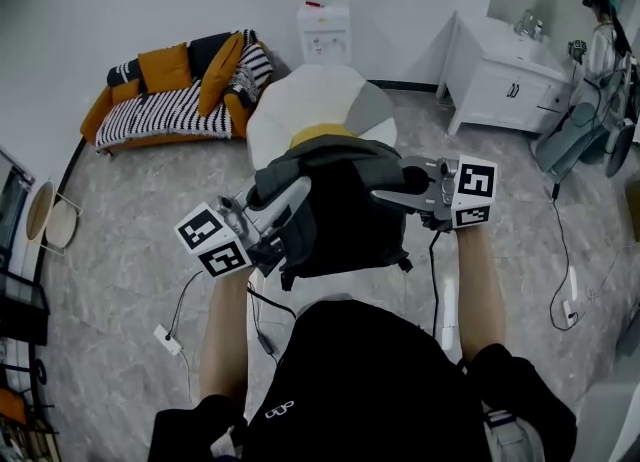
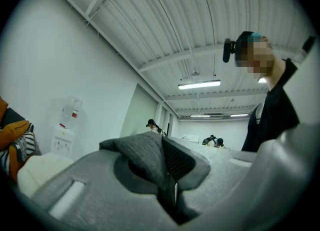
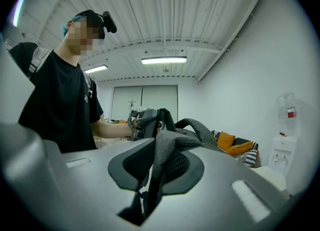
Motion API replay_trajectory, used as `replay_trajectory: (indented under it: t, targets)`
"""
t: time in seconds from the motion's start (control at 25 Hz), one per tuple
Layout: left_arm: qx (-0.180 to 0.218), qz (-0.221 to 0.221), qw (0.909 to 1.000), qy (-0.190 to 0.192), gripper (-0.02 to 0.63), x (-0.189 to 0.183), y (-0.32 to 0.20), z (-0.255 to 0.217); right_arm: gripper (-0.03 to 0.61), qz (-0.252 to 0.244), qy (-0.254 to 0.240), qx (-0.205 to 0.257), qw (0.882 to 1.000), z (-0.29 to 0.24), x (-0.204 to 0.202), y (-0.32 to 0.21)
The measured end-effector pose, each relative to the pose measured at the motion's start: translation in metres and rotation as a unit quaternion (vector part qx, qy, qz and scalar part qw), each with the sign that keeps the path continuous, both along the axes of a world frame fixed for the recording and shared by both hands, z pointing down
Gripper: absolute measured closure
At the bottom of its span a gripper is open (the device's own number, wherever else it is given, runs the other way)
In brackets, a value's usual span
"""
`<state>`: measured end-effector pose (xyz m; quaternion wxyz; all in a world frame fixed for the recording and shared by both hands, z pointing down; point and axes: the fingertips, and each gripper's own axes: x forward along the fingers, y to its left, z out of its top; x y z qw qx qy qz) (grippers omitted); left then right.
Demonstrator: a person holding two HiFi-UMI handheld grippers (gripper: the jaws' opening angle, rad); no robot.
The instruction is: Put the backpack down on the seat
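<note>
Grey floor (image 1: 120,250), sofa (image 1: 170,110), pale seat (image 1: 310,100)

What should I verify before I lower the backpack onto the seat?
1. Grip of left hand-held gripper on the backpack fabric: ok, jaws closed on it.
2. Grip of right hand-held gripper on a backpack strap: ok.
3. Load shared between both grippers, roughly level: ok.
4. White top of the seat bare where visible: ok.
5. Backpack lined up over the seat: cannot tell; it hides the near part.
6. Gap between backpack and seat: cannot tell.
</note>
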<state>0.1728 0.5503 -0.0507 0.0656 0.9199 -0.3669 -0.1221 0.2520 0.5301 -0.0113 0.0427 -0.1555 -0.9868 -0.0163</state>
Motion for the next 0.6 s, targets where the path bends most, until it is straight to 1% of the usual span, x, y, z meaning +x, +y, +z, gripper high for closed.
replay_trajectory:
  t: [0.16,0.32,0.6]
  targets:
    - [0.007,-0.005,0.9999,-0.012,0.581,0.003,-0.001,0.003,0.538,-0.001,0.001,0.011,1.0,0.001,0.002,0.0]
    - [0.016,-0.013,0.9998,-0.005,0.581,-0.002,0.0,0.006,0.538,-0.007,0.009,0.029,1.0,0.003,-0.001,0.001]
    - [0.038,-0.016,0.999,-0.018,0.581,0.002,-0.003,0.012,0.537,-0.001,0.003,0.049,0.999,0.011,0.001,-0.006]
